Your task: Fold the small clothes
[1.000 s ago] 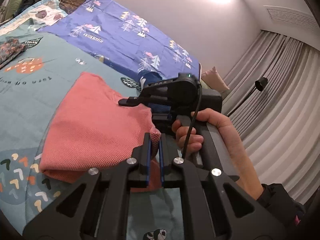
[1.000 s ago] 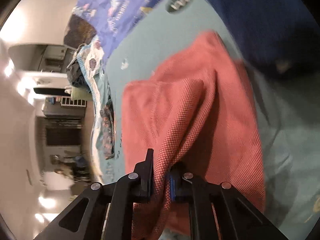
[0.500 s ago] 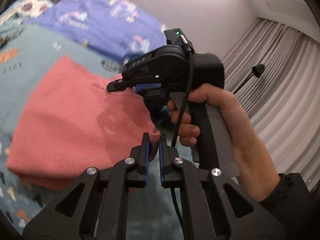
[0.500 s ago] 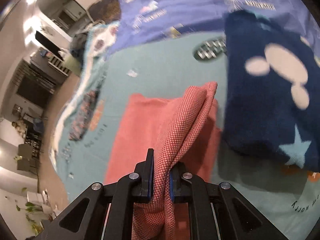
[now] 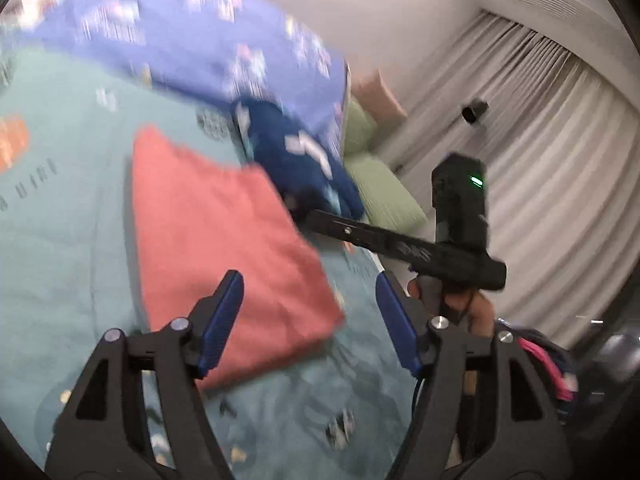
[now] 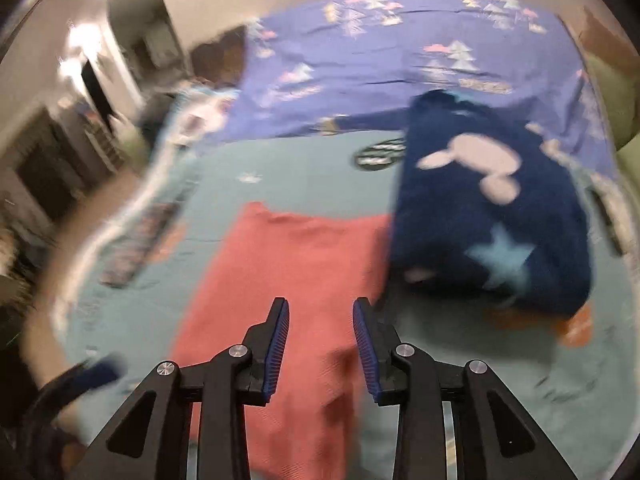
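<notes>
While both cameras are smearing with motion, I am looking at the coral-red knitted garment (image 5: 224, 248) lying folded into a flat rectangle on the teal printed bedspread (image 5: 60, 240), just beside the dark navy fleece garment with pale star and mouse-head shapes (image 6: 492, 216); whether the two touch along that edge I cannot tell through the blur. My left gripper (image 5: 310, 322) is hanging over the near corner of the red piece with its blue-padded jaws spread wide and nothing between them. My right gripper (image 6: 320, 344) is showing a narrower gap, also empty, and is hovering above the near end of the same piece.

I am judging the red knit to be light, soft and floppy, with a textured weave that should grip well against the pads (image 6: 278, 344) instead of slipping. It will sag wherever it is unsupported, so I am thinking of pinching two corners of one short edge, catching all layers together.

In the right wrist view its long axis is running away from me toward the violet-blue sheet with tree prints (image 6: 400, 52), the near short end under my jaws. In the left wrist view it is running diagonally, far-left to near-right.
</notes>
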Motion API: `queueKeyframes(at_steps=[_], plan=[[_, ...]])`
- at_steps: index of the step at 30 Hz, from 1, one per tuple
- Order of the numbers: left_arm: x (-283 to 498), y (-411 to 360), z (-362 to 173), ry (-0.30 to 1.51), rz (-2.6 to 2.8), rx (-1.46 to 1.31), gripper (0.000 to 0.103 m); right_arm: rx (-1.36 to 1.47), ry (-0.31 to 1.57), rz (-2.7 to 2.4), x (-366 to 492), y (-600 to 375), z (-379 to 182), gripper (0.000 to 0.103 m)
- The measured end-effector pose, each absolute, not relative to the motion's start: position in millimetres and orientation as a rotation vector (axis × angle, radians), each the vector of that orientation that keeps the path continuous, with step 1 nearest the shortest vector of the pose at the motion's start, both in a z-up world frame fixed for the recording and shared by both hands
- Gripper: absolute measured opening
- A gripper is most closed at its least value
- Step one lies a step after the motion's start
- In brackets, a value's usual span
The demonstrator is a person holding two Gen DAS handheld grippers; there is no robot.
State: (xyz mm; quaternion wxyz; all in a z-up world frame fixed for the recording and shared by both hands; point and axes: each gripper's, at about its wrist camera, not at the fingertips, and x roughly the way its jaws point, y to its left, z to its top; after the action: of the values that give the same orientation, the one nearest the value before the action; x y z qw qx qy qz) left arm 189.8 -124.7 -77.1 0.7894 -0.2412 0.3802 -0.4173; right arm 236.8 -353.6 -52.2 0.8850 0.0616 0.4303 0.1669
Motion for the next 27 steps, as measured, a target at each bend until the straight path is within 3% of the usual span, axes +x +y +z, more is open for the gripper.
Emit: queueKeyframes(at_steps=[6, 8, 15, 19, 22, 27], plan=[[198, -125, -144, 1.059, -0.815, -0.518, 0.064, 0.041, 0.994, 0.353, 199, -336, -119, 0.031], [187, -113, -144, 1.02, -0.852, -0.562, 0.064, 0.113, 0.994, 0.346, 189, -351, -134, 0.031], [174, -73, -119, 0.953, -0.862, -0.57, 0.065, 0.121, 0.905, 0.248, 157, -365, -98, 0.038], [180, -85, -145, 1.04, -0.938, -0.645, 0.065, 0.142, 0.877, 0.311, 154, -343, -95, 0.044], [182, -84, -161, 1.052, -0.911, -0.673, 0.051, 0.128, 0.93, 0.31, 164, -328, -117, 0.044], [177, -52, -152, 1.09, -0.802, -0.666, 0.051, 0.257, 0.935, 0.324, 152, -352, -133, 0.043]])
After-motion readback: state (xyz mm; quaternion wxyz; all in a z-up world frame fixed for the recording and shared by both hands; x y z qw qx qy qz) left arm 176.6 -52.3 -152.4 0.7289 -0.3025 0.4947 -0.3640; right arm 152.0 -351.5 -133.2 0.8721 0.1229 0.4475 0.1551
